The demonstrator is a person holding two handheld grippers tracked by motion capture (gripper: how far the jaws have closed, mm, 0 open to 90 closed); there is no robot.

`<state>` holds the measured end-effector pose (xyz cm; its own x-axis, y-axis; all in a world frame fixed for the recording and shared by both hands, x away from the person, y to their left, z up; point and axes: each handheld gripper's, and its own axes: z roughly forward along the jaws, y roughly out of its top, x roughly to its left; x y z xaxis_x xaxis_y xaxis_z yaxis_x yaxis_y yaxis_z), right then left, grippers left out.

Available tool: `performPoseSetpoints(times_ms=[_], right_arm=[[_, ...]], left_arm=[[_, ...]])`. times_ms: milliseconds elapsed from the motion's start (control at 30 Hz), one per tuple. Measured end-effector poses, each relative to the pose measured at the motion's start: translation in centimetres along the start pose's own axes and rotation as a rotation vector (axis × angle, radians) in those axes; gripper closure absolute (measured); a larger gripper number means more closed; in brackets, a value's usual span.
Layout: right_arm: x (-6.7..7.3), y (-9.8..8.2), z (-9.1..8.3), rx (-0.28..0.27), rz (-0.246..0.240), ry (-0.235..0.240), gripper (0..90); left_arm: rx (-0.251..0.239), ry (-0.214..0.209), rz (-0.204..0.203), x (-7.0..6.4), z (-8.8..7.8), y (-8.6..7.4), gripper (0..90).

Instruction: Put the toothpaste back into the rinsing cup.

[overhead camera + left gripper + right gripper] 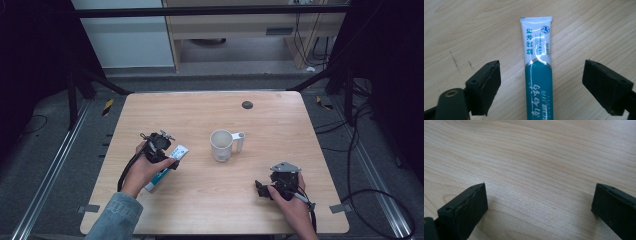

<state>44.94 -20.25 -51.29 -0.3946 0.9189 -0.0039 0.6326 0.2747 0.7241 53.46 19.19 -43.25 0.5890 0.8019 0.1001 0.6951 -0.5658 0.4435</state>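
A toothpaste tube point(538, 75), white at its crimped end and teal toward the cap, lies flat on the wooden table point(200, 110) at the left front. My left gripper point(541, 67) hangs just over it, open, one jaw on each side of the tube with a clear gap to either pad. In the high view the tube point(179, 152) sticks out from under the left gripper point(169, 159), which a hand holds. My right gripper point(541, 187) stands open above bare wood, nothing between its jaws. It sits near the table's front right point(262, 190).
A white mug point(221, 145) stands upright mid-table, handle to the right, between the two grippers. A small dark round spot point(247, 105) marks the far part of the table. Cables and metal rails run along the floor on both sides.
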Motion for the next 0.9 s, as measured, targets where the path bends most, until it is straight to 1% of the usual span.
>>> performPoseSetpoints(times_ms=[100,133,167,267,400,467,567,633,667,700,733,767,800,833,900], right_arm=[[0.0,0.0,0.0,0.000,0.000,0.000,0.5],[0.0,0.0,0.0,0.000,0.000,0.000,0.5],[0.0,0.0,0.0,0.000,0.000,0.000,0.5],[0.0,0.0,0.0,0.000,0.000,0.000,0.4],[0.0,0.0,0.0,0.000,0.000,0.000,0.5],[0.0,0.0,0.0,0.000,0.000,0.000,0.5],[0.0,0.0,0.0,0.000,0.000,0.000,0.5],[0.0,0.0,0.0,0.000,-0.002,0.000,0.5],[0.0,0.0,0.0,0.000,-0.002,0.000,0.5],[0.0,0.0,0.0,0.000,-0.002,0.000,0.5],[0.0,0.0,0.0,0.000,0.000,0.000,0.5],[0.0,0.0,0.0,0.000,-0.002,0.000,0.4],[0.0,0.0,0.0,-0.001,-0.002,0.000,0.5],[0.0,0.0,0.0,-0.001,-0.002,0.000,0.5],[0.0,0.0,0.0,-0.001,-0.002,0.000,0.5]], left_arm=[[0.007,-0.012,-0.001,0.1,0.3,0.1,19.5],[0.008,-0.026,-0.002,0.1,0.6,0.2,21.8],[0.008,-0.026,-0.002,0.1,0.6,0.2,23.5],[0.022,-0.050,-0.014,0.2,1.2,0.5,26.7],[0.038,-0.050,-0.015,0.2,1.6,0.7,30.1],[0.050,-0.047,-0.025,0.3,1.9,0.8,31.3],[0.060,-0.051,-0.031,0.4,2.2,0.9,32.6],[0.069,-0.051,-0.034,0.6,2.5,1.0,35.5],[0.080,-0.061,-0.042,0.7,2.8,1.0,36.1],[0.080,-0.061,-0.042,0.7,2.8,1.0,38.0],[0.081,-0.069,-0.048,0.7,3.0,1.0,38.0],[0.086,-0.070,-0.043,0.8,3.1,1.0,40.8],[0.086,-0.074,-0.052,0.8,3.3,1.0,41.3],[0.093,-0.078,-0.046,0.9,3.3,1.0,43.0],[0.095,-0.082,-0.048,0.9,3.4,1.0,44.6]])
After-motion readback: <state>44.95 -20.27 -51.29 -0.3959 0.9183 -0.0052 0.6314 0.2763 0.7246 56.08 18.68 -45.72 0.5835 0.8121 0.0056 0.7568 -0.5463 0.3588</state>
